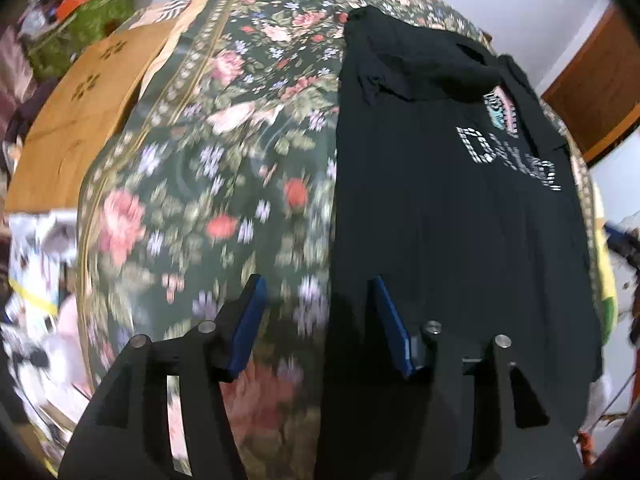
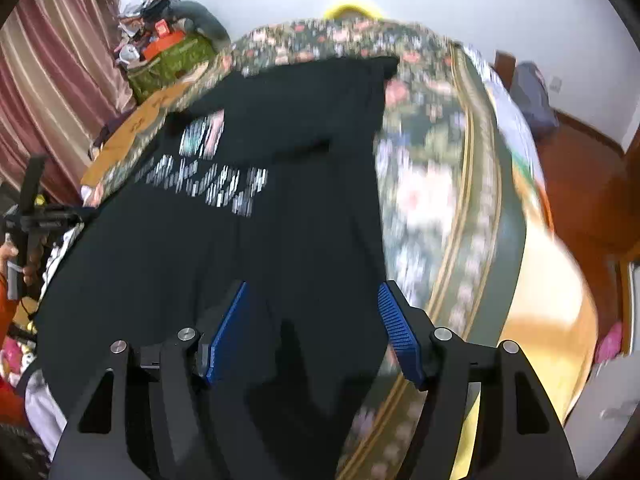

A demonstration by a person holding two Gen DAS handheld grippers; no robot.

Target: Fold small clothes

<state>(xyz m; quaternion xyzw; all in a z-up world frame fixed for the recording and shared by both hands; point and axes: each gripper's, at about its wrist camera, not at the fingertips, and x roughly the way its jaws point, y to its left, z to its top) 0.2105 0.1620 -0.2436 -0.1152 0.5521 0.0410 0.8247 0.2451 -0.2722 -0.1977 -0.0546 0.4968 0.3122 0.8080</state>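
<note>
A black T-shirt (image 1: 440, 184) with white lettering and a small coloured print lies flat on a floral bedspread (image 1: 208, 168). My left gripper (image 1: 318, 284) hangs open over the shirt's left edge, its blue pads (image 1: 250, 320) apart with nothing between them. In the right wrist view the same black T-shirt (image 2: 248, 168) fills the middle and left. My right gripper (image 2: 312, 292) hangs open above the shirt's near right edge, blue pads (image 2: 400, 332) wide apart and holding nothing. The other gripper (image 2: 28, 220), held by a hand, shows at the far left.
The floral bedspread (image 2: 432, 152) runs past the shirt to the right. A wooden board (image 1: 80, 120) edges the bed on the left, with a green box (image 1: 100, 20) of clutter beyond. Striped curtains (image 2: 52, 64) hang at left; a wooden floor (image 2: 580, 184) lies at right.
</note>
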